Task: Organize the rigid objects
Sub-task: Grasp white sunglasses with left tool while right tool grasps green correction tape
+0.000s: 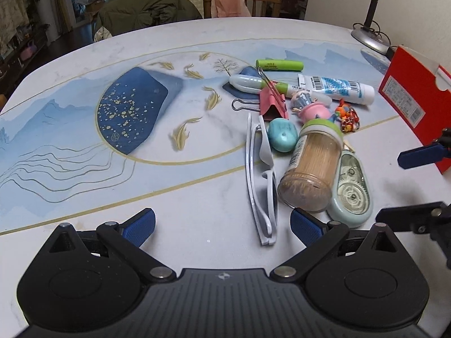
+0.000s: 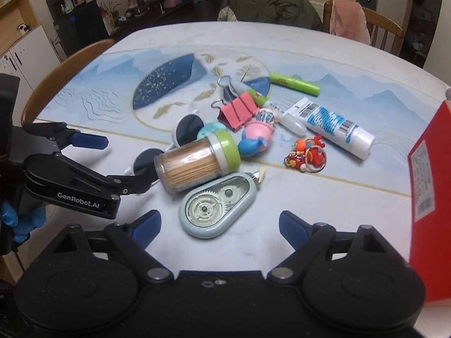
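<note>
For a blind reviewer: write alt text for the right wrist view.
Open right gripper hovers over a cluttered table, just before a correction tape dispenser and a toothpick jar lying on its side. The open left gripper reaches in at left; a red box stands right.

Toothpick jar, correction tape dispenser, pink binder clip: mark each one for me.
toothpick jar (image 2: 194,163), right wrist view, on its clear side wall.
correction tape dispenser (image 2: 214,208), right wrist view, on its clear gear window.
pink binder clip (image 1: 272,104), left wrist view, on its pink body.

Wooden chairs (image 2: 386,28) ring the painted table (image 1: 197,197).
</note>
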Tool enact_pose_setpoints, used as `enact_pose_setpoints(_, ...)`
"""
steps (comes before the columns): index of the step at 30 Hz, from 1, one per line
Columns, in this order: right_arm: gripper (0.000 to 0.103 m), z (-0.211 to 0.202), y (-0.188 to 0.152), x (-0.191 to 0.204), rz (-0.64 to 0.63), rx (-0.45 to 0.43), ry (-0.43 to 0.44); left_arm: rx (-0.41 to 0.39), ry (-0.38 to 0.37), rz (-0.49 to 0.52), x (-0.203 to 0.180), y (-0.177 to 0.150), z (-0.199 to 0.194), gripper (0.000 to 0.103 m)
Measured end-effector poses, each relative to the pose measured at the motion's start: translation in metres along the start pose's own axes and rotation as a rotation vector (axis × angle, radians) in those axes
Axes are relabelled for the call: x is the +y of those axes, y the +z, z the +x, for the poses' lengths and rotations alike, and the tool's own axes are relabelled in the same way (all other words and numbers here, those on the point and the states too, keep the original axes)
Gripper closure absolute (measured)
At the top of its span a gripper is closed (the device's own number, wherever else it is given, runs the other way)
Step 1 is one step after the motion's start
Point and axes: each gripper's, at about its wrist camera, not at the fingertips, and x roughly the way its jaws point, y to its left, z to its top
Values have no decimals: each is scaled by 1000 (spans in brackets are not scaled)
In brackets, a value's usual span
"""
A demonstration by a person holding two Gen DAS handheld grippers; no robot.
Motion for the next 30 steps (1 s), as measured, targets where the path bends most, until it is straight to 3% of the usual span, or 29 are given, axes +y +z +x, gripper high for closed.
enact_pose_setpoints(7, 16, 21, -1, 6, -47, 50, -2, -1, 11, 26, -2, 1, 12, 1)
enact_pose_setpoints(15, 22, 35, 2, 8, -61, 50, -28, -33, 7, 51, -6, 8, 19, 4)
enact_pose_setpoints(26, 24, 45, 12, 6, -32, 11, -36, -69, -36, 100, -18, 20, 23, 35)
enact_pose_setpoints(30, 25, 45, 12, 4, -21, -2, -38, -77, -54, 121, -23, 22, 23, 54)
